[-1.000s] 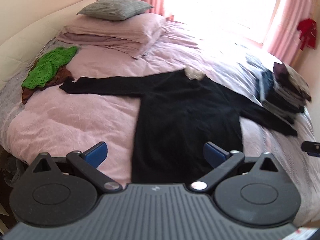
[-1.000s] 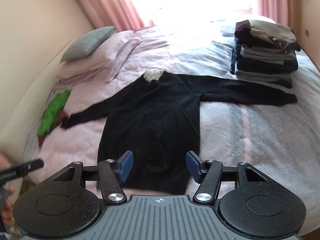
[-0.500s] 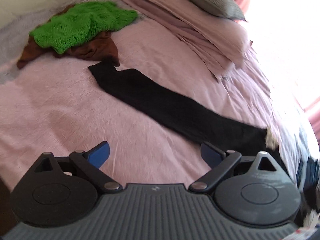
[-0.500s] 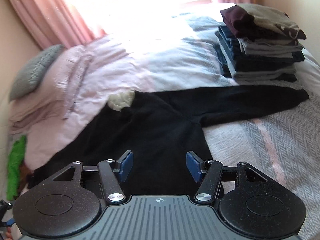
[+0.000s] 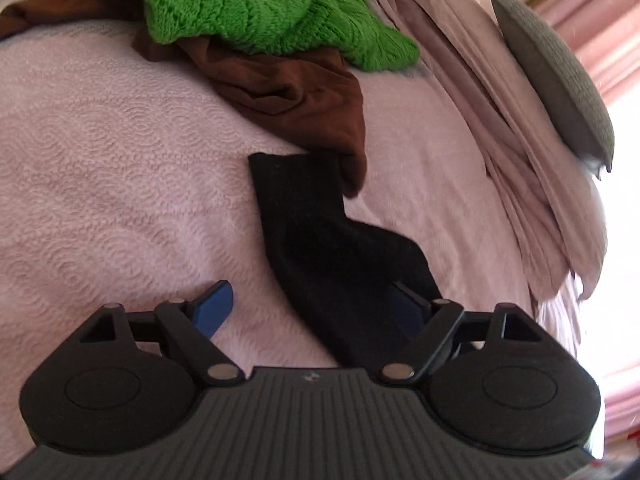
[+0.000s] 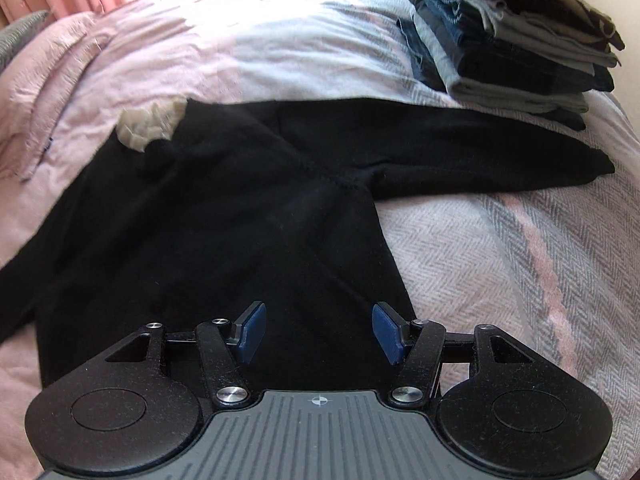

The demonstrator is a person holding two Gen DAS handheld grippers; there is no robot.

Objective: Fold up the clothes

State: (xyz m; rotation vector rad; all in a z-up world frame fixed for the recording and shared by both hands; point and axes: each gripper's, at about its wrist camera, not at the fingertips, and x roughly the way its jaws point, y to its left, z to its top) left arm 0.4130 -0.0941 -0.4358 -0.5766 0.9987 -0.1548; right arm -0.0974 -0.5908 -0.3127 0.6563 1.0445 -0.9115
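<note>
A black long-sleeved sweater [image 6: 220, 220] with a cream collar [image 6: 150, 122] lies flat on the bed, both sleeves spread out. Its left sleeve [image 5: 316, 236] ends in a cuff that touches a brown garment [image 5: 296, 96]. My left gripper [image 5: 312, 308] hovers low over this sleeve. Its jaws are closing with the sleeve between them, and the pads do not press on the cloth. My right gripper [image 6: 320, 332] stands open over the sweater's body, near its right side edge below the armpit. The right sleeve [image 6: 500, 152] stretches towards the bed's right side.
A green knit [image 5: 260, 12] lies on the brown garment. Pink pillows [image 5: 500, 100] and a grey cushion [image 5: 560, 80] sit beyond them. A stack of folded clothes [image 6: 512, 52] stands just behind the right sleeve. The bedspread [image 6: 500, 280] is pink and grey.
My left gripper swung left from the sweater's body to the end of the left sleeve, sank close to it and narrowed. My right gripper came down nearer the sweater's right side.
</note>
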